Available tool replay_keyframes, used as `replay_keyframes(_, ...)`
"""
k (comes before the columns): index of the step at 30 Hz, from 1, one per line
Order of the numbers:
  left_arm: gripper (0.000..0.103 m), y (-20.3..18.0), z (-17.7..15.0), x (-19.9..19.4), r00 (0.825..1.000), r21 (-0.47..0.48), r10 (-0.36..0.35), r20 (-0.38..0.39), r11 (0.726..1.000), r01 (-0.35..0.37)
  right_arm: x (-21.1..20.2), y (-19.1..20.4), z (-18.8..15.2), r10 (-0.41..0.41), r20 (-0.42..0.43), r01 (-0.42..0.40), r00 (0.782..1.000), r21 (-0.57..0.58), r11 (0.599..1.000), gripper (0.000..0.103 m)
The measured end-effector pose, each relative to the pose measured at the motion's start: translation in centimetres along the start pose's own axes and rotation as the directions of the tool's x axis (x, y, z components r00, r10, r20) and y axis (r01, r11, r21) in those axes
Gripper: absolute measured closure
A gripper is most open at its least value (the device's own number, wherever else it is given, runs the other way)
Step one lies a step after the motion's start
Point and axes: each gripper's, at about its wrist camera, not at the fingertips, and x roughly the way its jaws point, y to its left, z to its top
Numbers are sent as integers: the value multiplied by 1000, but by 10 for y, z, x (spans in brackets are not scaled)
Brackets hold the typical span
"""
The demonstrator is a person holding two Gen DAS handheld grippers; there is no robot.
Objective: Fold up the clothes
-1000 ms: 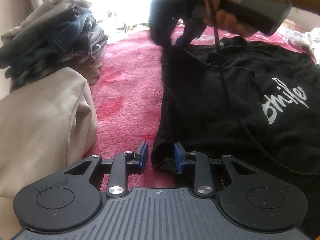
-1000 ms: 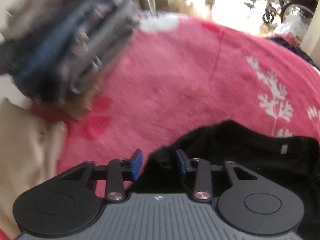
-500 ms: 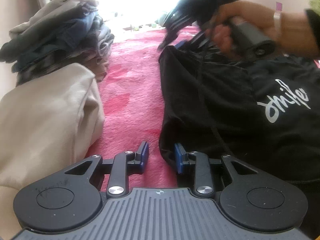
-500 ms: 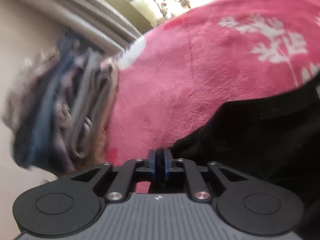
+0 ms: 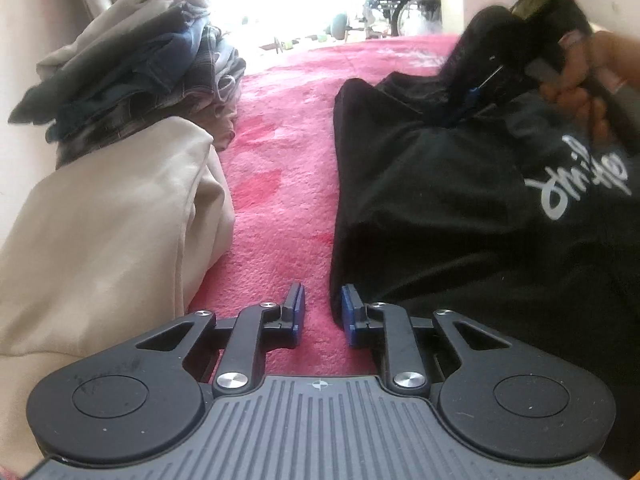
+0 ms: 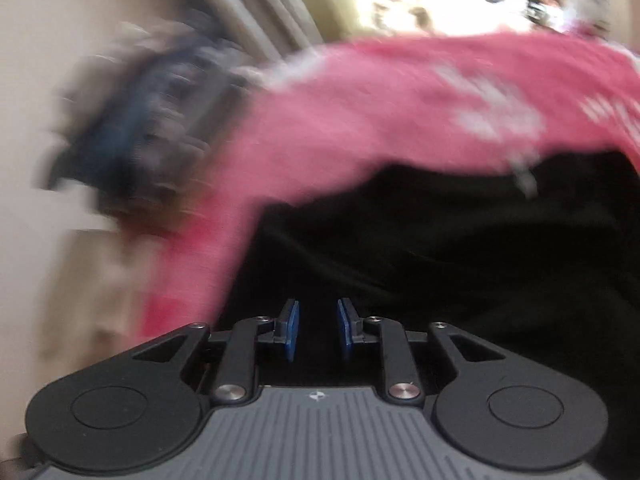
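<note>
One black hoodie (image 5: 440, 208), two tools (image 5: 322, 312)

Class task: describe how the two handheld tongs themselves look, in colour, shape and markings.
Both the left tongs and right tongs have black linkage arms with silver rivets, blue pads, two round black discs and a ribbed grey body bearing a small crosshair mark.

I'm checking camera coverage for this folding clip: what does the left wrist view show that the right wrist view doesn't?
Only the left wrist view shows the white lettering on the black hoodie and a person's hand. Only the right wrist view shows a small, blurred white tag at the hoodie's far edge. Both show the pink blanket, the stack of folded clothes and the hoodie.
</note>
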Motion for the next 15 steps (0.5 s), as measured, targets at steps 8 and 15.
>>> replay_keyframes(8,80,16,4,-12,999,22,-35,-17,999,35,-94,-32,-15,25,164,-53,986,170,984,94)
replay_keyframes(15,73,17,17,-39,999,-54,-22,40,998,24,-202,-66,-108,-36,143,-11,989,311,950,74)
